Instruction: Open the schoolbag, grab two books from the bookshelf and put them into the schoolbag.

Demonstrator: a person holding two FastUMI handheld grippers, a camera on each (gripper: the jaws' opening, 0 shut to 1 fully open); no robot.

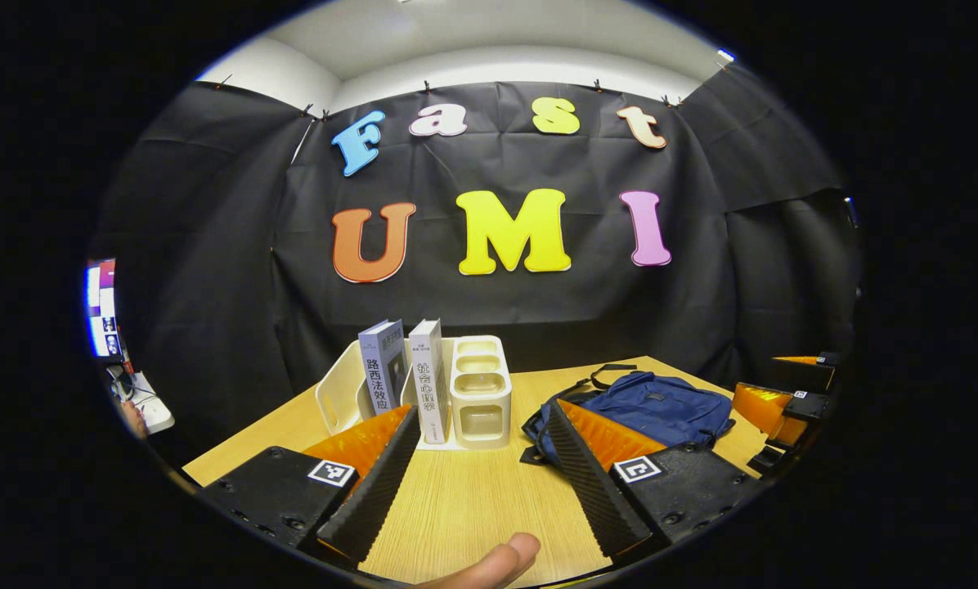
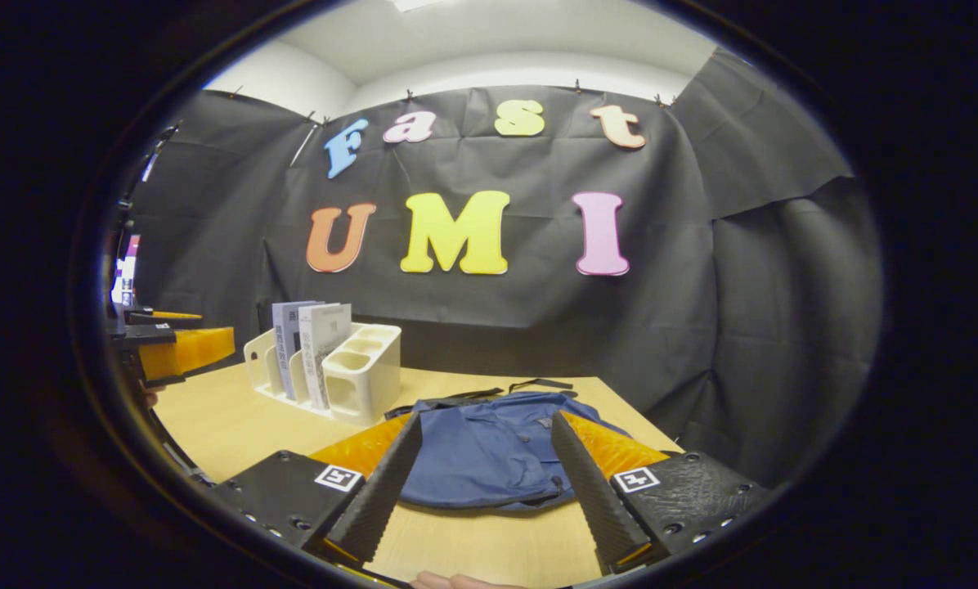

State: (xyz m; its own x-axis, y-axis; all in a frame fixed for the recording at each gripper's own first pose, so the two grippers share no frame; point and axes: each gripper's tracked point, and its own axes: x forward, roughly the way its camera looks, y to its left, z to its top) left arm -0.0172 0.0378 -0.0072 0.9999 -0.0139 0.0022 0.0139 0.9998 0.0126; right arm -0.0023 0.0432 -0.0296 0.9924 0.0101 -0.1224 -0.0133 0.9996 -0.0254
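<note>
We hold both grippers spread and empty: right gripper [image 2: 482, 478] faces the closed blue schoolbag [image 2: 489, 454] just ahead; left gripper [image 1: 481, 470] faces the books [image 1: 407, 372]. We should find the zipper first.

The bench [image 1: 473, 491] looked like pale wood laminate with a fine straight grain and a smooth, faintly satin finish. The schoolbag [image 2: 489, 454], lying on the right, was soft matt woven cloth, creased, with thin fabric straps at its far edge. The bookshelf [image 1: 479, 393] on the left was smooth moulded plastic with a slight sheen. The two books [image 1: 407, 372] standing in it had smooth paper covers. Each gripper's fingers [image 1: 374, 483] bore a ribbed, matt, rubber-like face. The booth's wall was matt, wrinkled cloth.
</note>
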